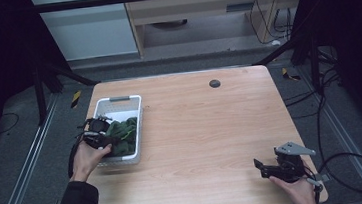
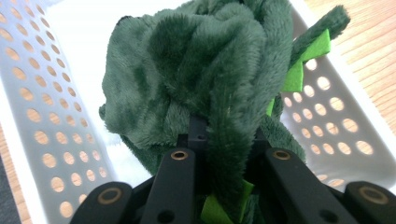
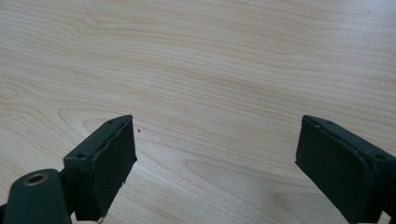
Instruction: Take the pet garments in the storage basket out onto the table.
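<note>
Clearly my left claw (image 2: 223,154) is clenched on a thin fold of the green plush toy (image 2: 201,70) in the white basket (image 1: 100,109) at nine o'clock; lifting may let it slip, while my right claw (image 3: 215,163) sits released

Green plush toy (image 2: 196,84) covers tips of left gripper (image 2: 224,140); pads hidden in fur between jaws. Toy's shape too bunched to tell. White basket (image 2: 51,116) cut off left of jaws. Right gripper (image 3: 215,154) jaw on right cut off at picture's edge.
</note>
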`<state>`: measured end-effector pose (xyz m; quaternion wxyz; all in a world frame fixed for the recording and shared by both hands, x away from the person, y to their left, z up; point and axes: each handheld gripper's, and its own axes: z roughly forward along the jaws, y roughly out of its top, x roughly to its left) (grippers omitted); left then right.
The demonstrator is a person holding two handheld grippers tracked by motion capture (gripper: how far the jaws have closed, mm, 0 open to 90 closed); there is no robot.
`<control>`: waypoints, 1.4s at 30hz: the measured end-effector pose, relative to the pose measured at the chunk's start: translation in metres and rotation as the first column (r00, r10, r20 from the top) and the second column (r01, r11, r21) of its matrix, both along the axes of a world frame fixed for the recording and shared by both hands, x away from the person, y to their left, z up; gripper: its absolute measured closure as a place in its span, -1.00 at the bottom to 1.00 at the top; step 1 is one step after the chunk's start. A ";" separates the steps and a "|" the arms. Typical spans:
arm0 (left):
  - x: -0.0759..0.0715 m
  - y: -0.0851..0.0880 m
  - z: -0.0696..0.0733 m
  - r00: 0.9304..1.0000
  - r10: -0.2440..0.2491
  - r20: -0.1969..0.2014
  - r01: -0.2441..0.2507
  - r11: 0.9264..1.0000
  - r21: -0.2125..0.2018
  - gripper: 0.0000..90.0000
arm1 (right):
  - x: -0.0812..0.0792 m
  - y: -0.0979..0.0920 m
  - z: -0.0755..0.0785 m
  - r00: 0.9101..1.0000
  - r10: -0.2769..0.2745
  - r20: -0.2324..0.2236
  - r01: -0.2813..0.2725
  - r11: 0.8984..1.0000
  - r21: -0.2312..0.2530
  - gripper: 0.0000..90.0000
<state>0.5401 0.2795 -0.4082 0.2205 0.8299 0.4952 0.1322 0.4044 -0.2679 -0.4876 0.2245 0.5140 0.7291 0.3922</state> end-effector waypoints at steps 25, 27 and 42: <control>-0.024 0.012 0.064 0.991 0.009 0.134 -0.001 0.998 -0.059 0.80 | 0.000 0.000 0.000 1.000 -0.003 0.002 0.003 1.000 -0.001 -0.74; -0.026 0.012 0.068 0.990 0.009 0.143 0.001 0.998 -0.064 0.80 | 0.000 0.000 0.001 1.000 -0.004 0.002 0.004 1.000 0.000 -0.74; -0.037 0.008 0.094 0.988 -0.046 0.150 0.052 0.998 -0.042 0.80 | 0.000 -0.001 0.001 1.000 -0.007 0.008 0.007 1.000 -0.001 -0.74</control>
